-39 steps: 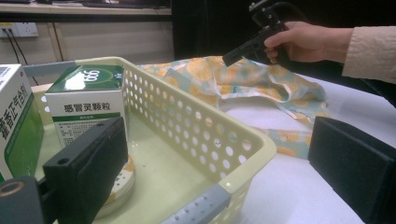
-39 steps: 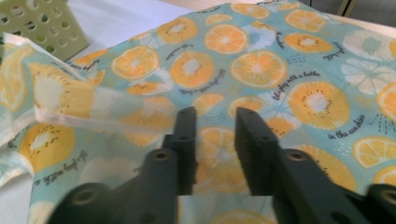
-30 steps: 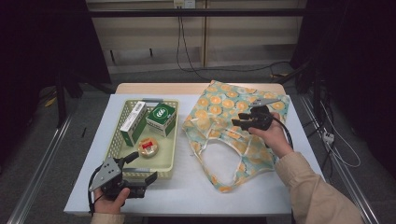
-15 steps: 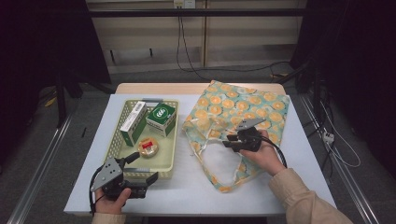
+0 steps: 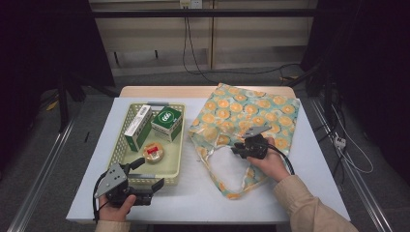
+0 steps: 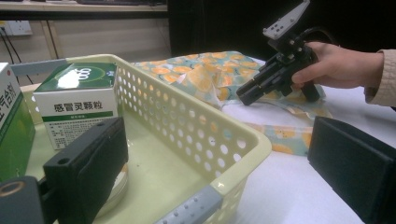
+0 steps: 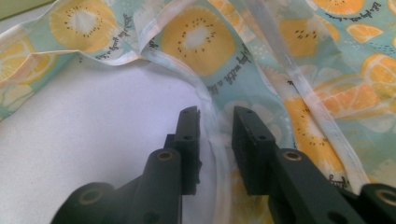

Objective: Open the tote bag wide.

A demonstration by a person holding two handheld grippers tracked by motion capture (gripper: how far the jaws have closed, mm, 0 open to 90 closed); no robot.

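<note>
At centre right of the high view, the right gripper (image 5: 240, 148) sat low over an orange-patterned fabric bag (image 5: 251, 108) spread on the white desk (image 5: 203, 193), its jaws slightly parted astride the bag's pale strap (image 7: 215, 140), not yet clenched. At lower left, the left gripper (image 5: 147, 172) rested with jaws released wide, straddling the near corner of a cream basket (image 5: 175, 164) holding green boxes (image 5: 167, 122) and a round tin (image 5: 154, 152).
</note>
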